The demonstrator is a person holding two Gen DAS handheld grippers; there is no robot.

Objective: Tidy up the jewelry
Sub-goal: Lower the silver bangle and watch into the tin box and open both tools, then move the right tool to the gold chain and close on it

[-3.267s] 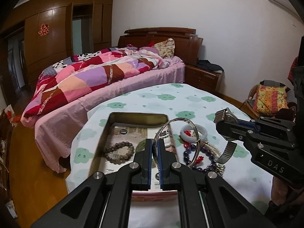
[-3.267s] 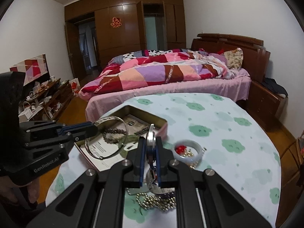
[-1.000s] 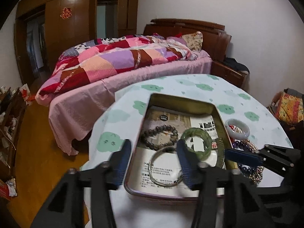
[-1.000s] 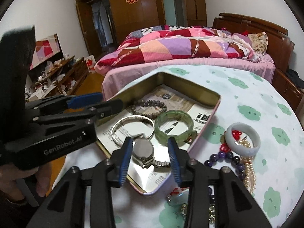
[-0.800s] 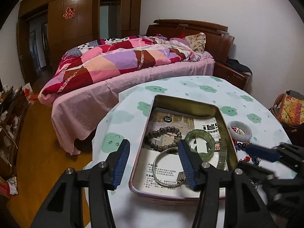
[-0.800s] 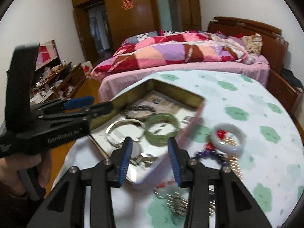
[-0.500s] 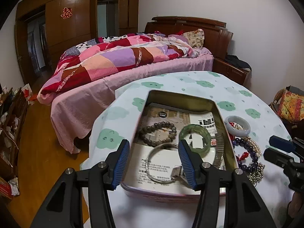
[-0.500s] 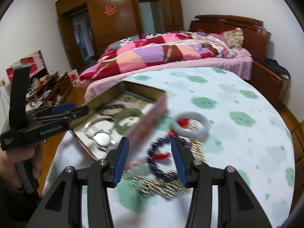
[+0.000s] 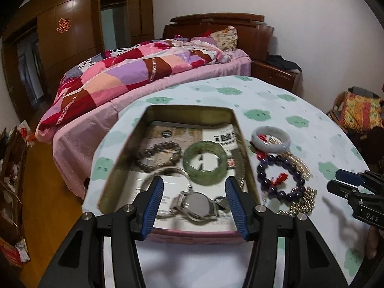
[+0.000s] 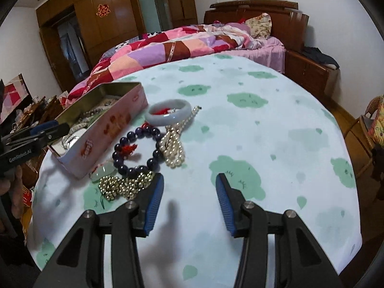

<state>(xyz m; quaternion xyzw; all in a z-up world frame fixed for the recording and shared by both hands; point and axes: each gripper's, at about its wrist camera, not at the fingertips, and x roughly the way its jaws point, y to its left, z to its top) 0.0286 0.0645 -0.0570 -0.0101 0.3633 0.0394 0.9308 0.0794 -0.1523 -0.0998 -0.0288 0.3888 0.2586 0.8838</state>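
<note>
An open tin (image 9: 243, 144) on the table holds a green bangle (image 9: 206, 178), a brown bead bracelet (image 9: 156, 147), a silver bangle (image 9: 168, 170) and a watch (image 9: 196, 204). My left gripper (image 9: 193, 182) hovers open over the tin's near end, holding nothing. Right of the tin (image 10: 108, 124) lie a white bangle (image 10: 168, 118), a purple bead bracelet (image 10: 124, 166), pearls (image 10: 172, 151), a gold bead chain (image 10: 124, 185) and a pale pendant (image 10: 103, 170). My right gripper (image 10: 189, 177) is over bare cloth beside that pile, its jaws closing slightly with nothing between them.
The round table's flowered cloth (image 10: 264, 132) stretches bare to the right and far side. A bed with a patchwork quilt (image 9: 144, 72) stands behind the table. A hand (image 10: 14, 192) holds the left gripper at the table's left edge.
The right gripper left the watch lying in the tin and swung right, off the tin, to the cloth beside the loose pile. The left gripper shifted a little over the tin, still open.
</note>
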